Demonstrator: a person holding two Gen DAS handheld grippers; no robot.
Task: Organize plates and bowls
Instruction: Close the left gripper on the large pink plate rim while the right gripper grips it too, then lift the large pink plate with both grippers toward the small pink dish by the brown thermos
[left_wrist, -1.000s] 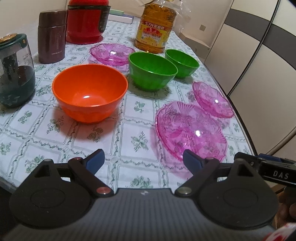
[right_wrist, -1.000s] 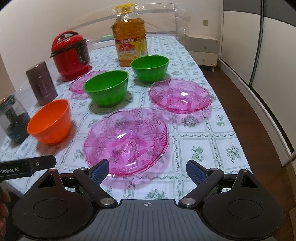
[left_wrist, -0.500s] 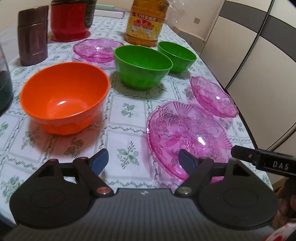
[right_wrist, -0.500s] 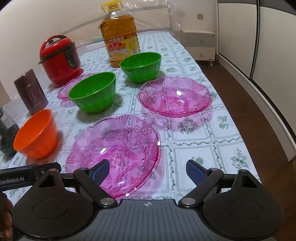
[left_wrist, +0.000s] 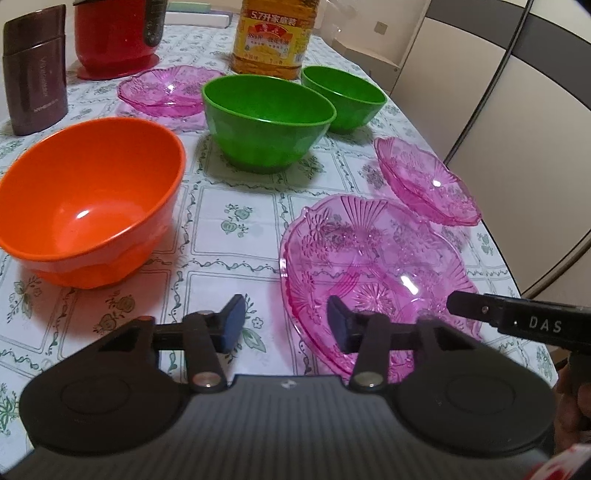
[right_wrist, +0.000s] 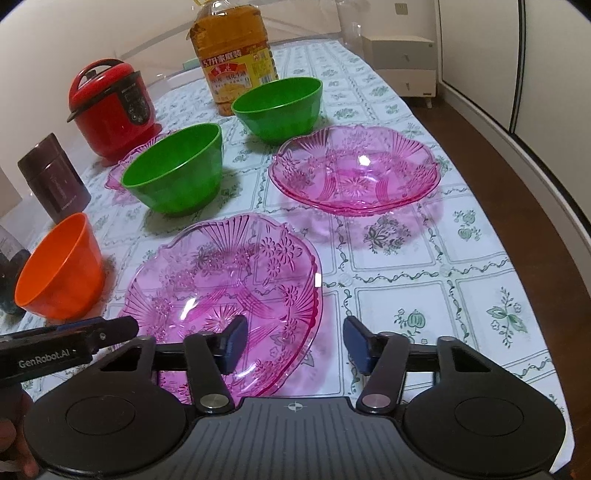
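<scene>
Closing, both claws straddle the near pink plate (right_wrist: 221, 280) rim unpinched; nothing stacked; green bowls (right_wrist: 173, 173) at 12 o'clock.

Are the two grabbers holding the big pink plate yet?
Not yet. Left gripper and right gripper each straddle an opposite rim of the large pink glass plate, jaws closing, pads not pressing yet.

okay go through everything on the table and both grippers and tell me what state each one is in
Near pink plate: upright, empty, rim between both grippers' jaws.
Far pink plate: upright, empty.
Orange bowl: upright, empty.
Green bowls: upright, empty, unstacked.
Oil bottle: upright.
Left gripper: closing.
Right gripper: closing.
</scene>
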